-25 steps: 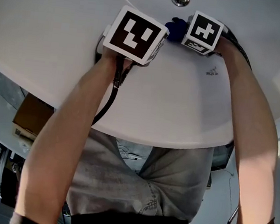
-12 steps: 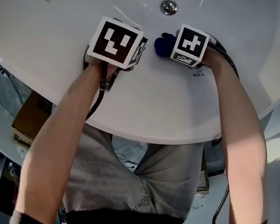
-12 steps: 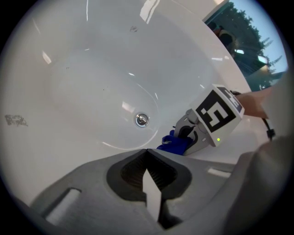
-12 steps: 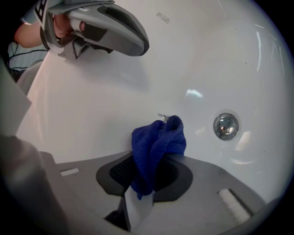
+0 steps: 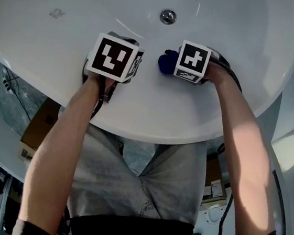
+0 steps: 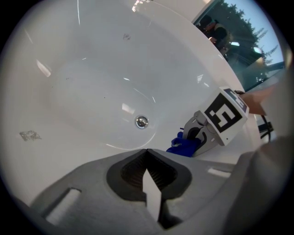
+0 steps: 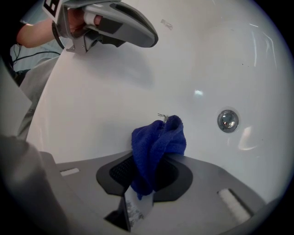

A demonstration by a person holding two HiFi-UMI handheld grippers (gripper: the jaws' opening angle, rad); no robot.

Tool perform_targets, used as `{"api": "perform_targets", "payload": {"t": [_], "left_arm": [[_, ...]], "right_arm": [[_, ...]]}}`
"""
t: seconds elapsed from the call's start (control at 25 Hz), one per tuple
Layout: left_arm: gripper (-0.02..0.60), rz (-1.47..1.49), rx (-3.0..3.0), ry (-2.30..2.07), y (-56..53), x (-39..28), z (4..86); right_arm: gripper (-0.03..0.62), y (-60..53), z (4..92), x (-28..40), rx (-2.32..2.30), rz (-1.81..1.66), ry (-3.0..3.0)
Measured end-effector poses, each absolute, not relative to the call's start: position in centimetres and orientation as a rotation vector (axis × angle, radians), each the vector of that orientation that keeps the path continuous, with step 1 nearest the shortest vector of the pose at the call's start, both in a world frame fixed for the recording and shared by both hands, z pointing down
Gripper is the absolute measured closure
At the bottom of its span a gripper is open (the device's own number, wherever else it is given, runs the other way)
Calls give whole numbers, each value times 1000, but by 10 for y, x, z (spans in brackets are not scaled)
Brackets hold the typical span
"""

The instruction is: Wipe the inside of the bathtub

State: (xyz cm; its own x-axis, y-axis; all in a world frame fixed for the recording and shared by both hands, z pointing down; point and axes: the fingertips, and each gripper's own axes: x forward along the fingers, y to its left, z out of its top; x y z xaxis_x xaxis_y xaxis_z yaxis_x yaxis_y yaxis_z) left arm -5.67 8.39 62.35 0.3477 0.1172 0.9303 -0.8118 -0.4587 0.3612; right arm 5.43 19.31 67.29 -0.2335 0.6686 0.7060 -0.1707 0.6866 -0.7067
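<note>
- Looking down in the head view, both grippers reach inside the white bathtub [image 5: 69, 10]: the left gripper [image 5: 114, 57] and the right gripper [image 5: 191, 61] are side by side over the near slope, short of the drain [image 5: 168, 16], and a blue cloth [image 5: 166, 62] pokes out between them
- Left gripper view: its jaws are pressed together with nothing between them; the drain lies ahead, and the right gripper with the cloth is off to the right
- Right gripper view: its jaws are clamped on the blue cloth, which bunches up past their tips; the drain is to the right and the left gripper at upper left
</note>
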Motion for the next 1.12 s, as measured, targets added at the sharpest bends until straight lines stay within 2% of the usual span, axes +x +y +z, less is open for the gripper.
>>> {"api": "perform_targets", "payload": {"t": [0.72,1.12], "left_arm": [[578,1291,1754,-577,81,-39,558],[578,1311,1834,-518,92,-31,486]], "right_arm": [[500,224,590,62,-424,800,-1662],[500,247,523,52,-385,807,-1688]]}}
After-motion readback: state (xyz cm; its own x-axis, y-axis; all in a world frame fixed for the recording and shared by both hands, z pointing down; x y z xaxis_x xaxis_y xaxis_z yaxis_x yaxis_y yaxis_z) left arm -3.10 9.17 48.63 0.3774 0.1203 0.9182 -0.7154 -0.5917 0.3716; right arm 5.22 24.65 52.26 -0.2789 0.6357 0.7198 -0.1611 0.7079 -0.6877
